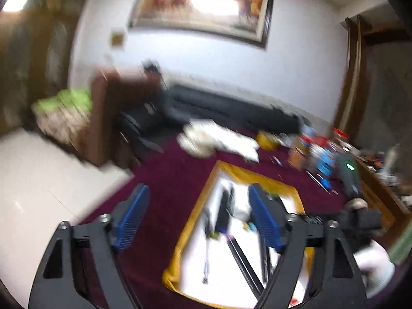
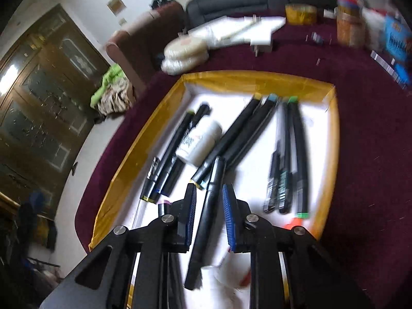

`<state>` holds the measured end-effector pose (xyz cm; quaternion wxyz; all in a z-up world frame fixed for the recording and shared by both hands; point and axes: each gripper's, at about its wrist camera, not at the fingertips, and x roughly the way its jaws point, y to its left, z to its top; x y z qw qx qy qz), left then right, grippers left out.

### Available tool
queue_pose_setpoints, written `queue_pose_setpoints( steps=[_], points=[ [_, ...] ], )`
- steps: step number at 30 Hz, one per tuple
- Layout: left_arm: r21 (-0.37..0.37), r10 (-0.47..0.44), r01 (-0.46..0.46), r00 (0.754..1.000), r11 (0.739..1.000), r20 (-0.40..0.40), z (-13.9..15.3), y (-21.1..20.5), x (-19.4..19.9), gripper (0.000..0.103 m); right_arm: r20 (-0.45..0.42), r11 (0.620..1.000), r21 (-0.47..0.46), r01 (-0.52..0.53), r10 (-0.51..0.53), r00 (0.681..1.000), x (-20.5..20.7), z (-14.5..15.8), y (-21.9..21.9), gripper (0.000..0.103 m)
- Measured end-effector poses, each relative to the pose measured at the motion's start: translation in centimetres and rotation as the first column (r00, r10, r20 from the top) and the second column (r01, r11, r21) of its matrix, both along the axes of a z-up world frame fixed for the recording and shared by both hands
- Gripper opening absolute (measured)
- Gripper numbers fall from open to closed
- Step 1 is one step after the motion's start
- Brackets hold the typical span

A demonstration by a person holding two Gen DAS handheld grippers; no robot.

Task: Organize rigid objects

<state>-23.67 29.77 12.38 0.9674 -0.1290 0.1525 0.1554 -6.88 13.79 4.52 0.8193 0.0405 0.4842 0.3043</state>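
Note:
A yellow-rimmed tray [image 2: 257, 77] with a white floor lies on a dark red tablecloth. In it are several black marker pens [image 2: 244, 134], a second bunch of pens [image 2: 285, 159] to the right, and a small white bottle [image 2: 200, 141] on its side. My right gripper [image 2: 209, 190] is shut on one black pen [image 2: 206, 226], which runs lengthwise between the blue pads over the tray's near end. My left gripper [image 1: 198, 195] stands wide open with nothing between its fingers, over the tray's [image 1: 257, 175] left rim and the cloth. The left wrist view is badly blurred.
Beyond the tray lie white paper sheets [image 2: 244, 31] and round white packs [image 2: 185, 51]. A yellow tin [image 2: 301, 13], an orange jar [image 2: 350, 31] and blue boxes [image 2: 396, 41] crowd the far right. A dark sofa [image 2: 231, 2] and a brown armchair [image 2: 134, 41] stand behind the table.

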Motion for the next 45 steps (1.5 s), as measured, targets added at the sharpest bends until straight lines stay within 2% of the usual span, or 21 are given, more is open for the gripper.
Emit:
queue_pose_setpoints(
  steps=[2,3,4,6,7,9,10,12,14,16,19,21,22,24,25,28,32,35,37,45],
  points=[
    [-0.007,-0.021,0.022,0.993,1.0,0.114,1.3,-1.0,-1.4,0.103,0.08,1.0,0.011,0.017,-0.018,0.997,-1.3,1.5,-1.2,0.026],
    [-0.038,-0.06,0.067,0.984,0.997,0.168,1.6,-1.2,-1.7,0.103,0.124,0.999,0.016,0.028,-0.029,0.992,-1.9,2.1,-1.6,0.03],
    [-0.087,-0.114,0.134,0.972,0.987,0.204,1.7,-1.2,-1.3,0.103,0.158,0.999,0.017,0.035,-0.038,0.987,-2.5,2.6,-2.0,0.038],
    [-0.177,-0.211,0.239,0.964,0.955,0.163,1.7,-1.3,1.1,0.103,0.212,0.998,0.02,0.051,-0.054,0.976,-3.5,3.2,-2.6,0.046],
    [-0.195,-0.245,0.258,0.966,0.946,0.089,1.3,-1.6,2.9,0.103,0.227,0.998,0.02,0.06,-0.062,0.972,-4.0,3.3,-2.9,0.049],
    [-0.174,-0.215,0.209,0.977,0.962,-0.015,0.7,-2.0,4.5,0.103,0.218,0.997,-0.023,0.072,-0.065,0.974,-3.9,2.8,-2.8,0.052],
    [-0.145,-0.159,0.15,0.986,0.978,-0.047,0.2,-2.2,4.7,0.103,0.205,0.996,-0.039,0.074,-0.065,0.977,-3.6,2.5,-2.7,0.052],
    [-0.112,-0.087,0.08,0.994,0.99,-0.062,-0.1,-2.2,4.2,0.103,0.172,0.997,-0.05,0.054,-0.045,0.984,-3.0,2.1,-2.6,0.052],
    [-0.097,-0.033,0.027,0.997,0.995,-0.064,-0.2,-1.9,3.8,0.103,0.174,0.991,-0.135,0.008,0.015,0.985,-2.2,1.5,-1.1,0.052],
    [-0.109,-0.02,0.013,0.998,0.994,-0.064,-0.2,-1.6,3.4,0.103,0.189,0.977,-0.212,-0.032,0.073,0.979,-1.7,0.5,0.9,0.052],
    [-0.094,-0.012,0.004,0.997,0.996,-0.08,-0.1,-1.7,3.4,0.103,0.13,0.962,-0.254,-0.095,0.132,0.983,-0.8,-1.3,3.2,0.052],
    [-0.097,-0.042,0.032,0.994,0.995,-0.101,-0.1,-2.0,3.9,0.103,0.089,0.952,-0.295,-0.079,0.11,0.99,0.3,-2.7,3.6,0.052],
    [-0.102,-0.062,0.051,0.992,0.993,-0.106,-0.2,-2.3,3.9,0.103,0.066,0.955,-0.294,-0.036,0.058,0.996,0.9,-3.0,2.7,0.052],
    [-0.11,-0.085,0.073,0.99,0.991,-0.109,-0.5,-2.4,4.4,0.103,0.095,0.951,-0.305,0.057,-0.03,0.995,1.2,-2.8,0.8,0.052],
    [-0.11,-0.085,0.073,0.99,0.991,-0.112,-0.6,-2.5,4.6,0.103,0.092,0.958,-0.279,0.064,-0.039,0.995,1.2,-2.4,-0.2,0.048],
    [-0.117,-0.081,0.063,0.984,0.991,-0.159,-1.1,-2.9,5.6,0.103,0.095,0.975,-0.207,0.078,-0.059,0.994,0.4,-0.9,-2.1,0.049],
    [-0.175,-0.116,0.081,0.972,0.981,-0.205,-2.3,-2.9,6.5,0.103,0.128,0.992,-0.106,0.074,-0.06,0.99,-1.6,0.6,-4.0,0.049],
    [-0.074,-0.025,0.008,0.971,0.997,-0.238,-2.5,-3.6,6.5,0.103,0.148,0.993,-0.092,0.072,-0.058,0.987,-2.6,0.7,-4.3,0.049],
    [-0.042,0.006,-0.017,0.968,0.999,-0.252,-2.7,-3.8,6.6,0.103,0.167,0.992,-0.111,0.064,-0.045,0.985,-3.2,0.7,-4.1,0.049],
    [-0.036,0.027,-0.041,0.941,0.999,-0.338,-4.1,-3.6,7.3,0.103,0.18,0.988,-0.149,0.036,-0.008,0.984,-5.0,-0.2,-2.9,0.05]
  ],
)
